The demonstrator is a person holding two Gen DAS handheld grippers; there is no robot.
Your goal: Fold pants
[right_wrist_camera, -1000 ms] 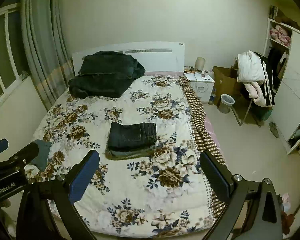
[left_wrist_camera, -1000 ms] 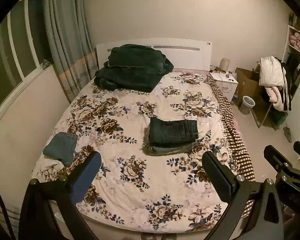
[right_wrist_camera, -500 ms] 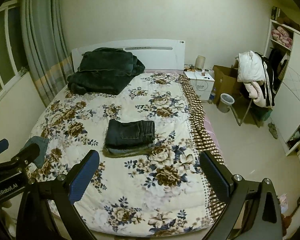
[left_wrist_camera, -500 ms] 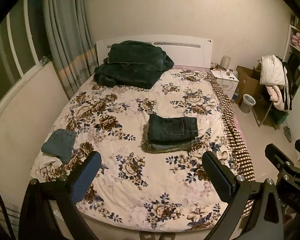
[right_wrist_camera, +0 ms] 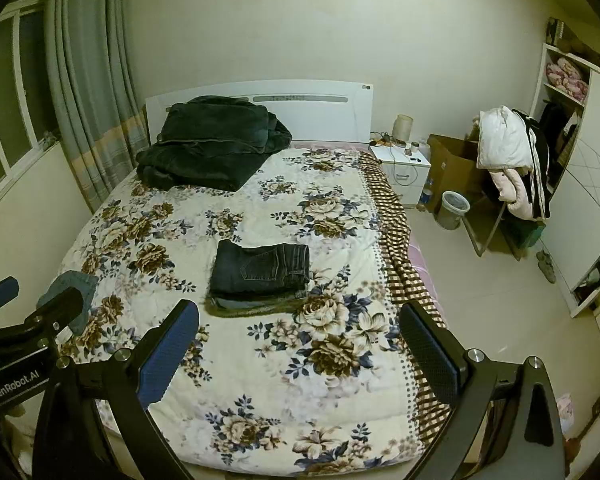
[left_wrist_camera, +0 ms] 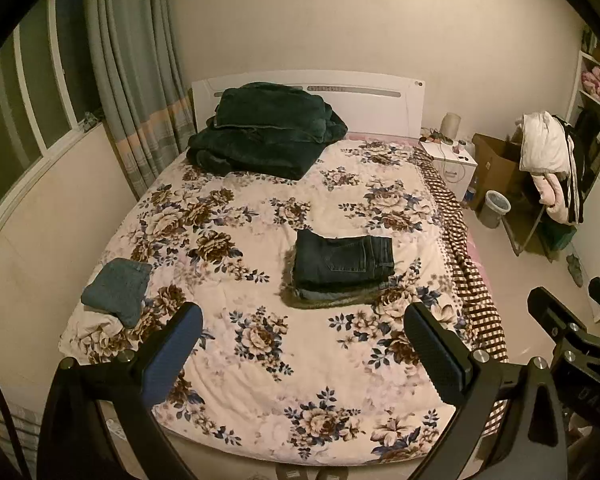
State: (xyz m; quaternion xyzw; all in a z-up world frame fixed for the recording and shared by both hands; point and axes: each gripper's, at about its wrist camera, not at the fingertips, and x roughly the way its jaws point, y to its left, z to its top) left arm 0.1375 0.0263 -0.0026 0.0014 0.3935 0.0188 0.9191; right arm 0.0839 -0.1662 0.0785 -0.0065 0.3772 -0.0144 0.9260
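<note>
Both grippers hovered above the foot of the bed, empty, jaws spread wide. The left gripper point(left_wrist_camera: 303, 344) had nothing between its blue pad and black pad; same for the right gripper point(right_wrist_camera: 298, 342). In the right wrist view the left gripper's body showed at the left edge, with "GenRobot.AI" printed on it; in the left wrist view the right gripper's body poked in at the right edge.

The folded dark denim pants point(left_wrist_camera: 343, 259) lay on top of a small stack, with a lighter folded garment point(left_wrist_camera: 332, 297) under them, right of centre on the floral bedspread point(left_wrist_camera: 260, 360). Stack well apart from both grippers, nothing touching it. Back pocket and waistband faced up, waistband toward the right side of the bed. In the right wrist view the same pants point(right_wrist_camera: 262, 266) sat near mid-bed.

A folded blue-grey garment point(left_wrist_camera: 118, 290) was near the left edge of the bed, apart from the stack. A dark green blanket pile point(left_wrist_camera: 266, 130) rested against the white headboard point(left_wrist_camera: 376, 100). A brown checked sheet point(left_wrist_camera: 466, 264) hung off the bed's right side. There was a white nightstand point(right_wrist_camera: 404, 164), a waste bin point(right_wrist_camera: 454, 209) and a clothes-draped chair point(right_wrist_camera: 512, 160) to the right, and grey curtains point(left_wrist_camera: 136, 80) to the left.
</note>
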